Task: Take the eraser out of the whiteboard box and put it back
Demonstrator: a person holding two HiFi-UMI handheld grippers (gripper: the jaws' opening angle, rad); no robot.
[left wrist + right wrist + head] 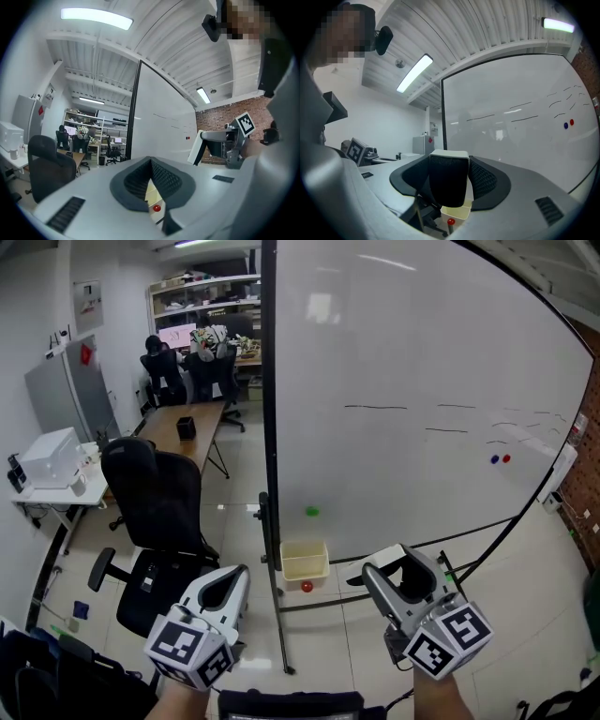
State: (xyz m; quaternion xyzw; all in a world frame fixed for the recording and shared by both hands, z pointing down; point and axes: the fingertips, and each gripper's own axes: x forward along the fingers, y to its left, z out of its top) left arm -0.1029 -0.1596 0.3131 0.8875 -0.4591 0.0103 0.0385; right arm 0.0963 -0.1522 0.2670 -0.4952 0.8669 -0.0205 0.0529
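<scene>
the eraser [449,185] sits pinched across its sides in our right gripper [405,576], well clear of the whiteboard box [305,570] and above it, our left gripper [151,161] pressed together on nothing, and we judge it light, soft-felted, stiff-backed, best held just so.

Left gripper [228,582]: held level, pointing forward; jaws together at the tips, nothing between them.
Right gripper [405,570]: held level, pointing forward; jaws clamped on the eraser [448,185].
Position: both low in the head view, side by side, apart.
</scene>
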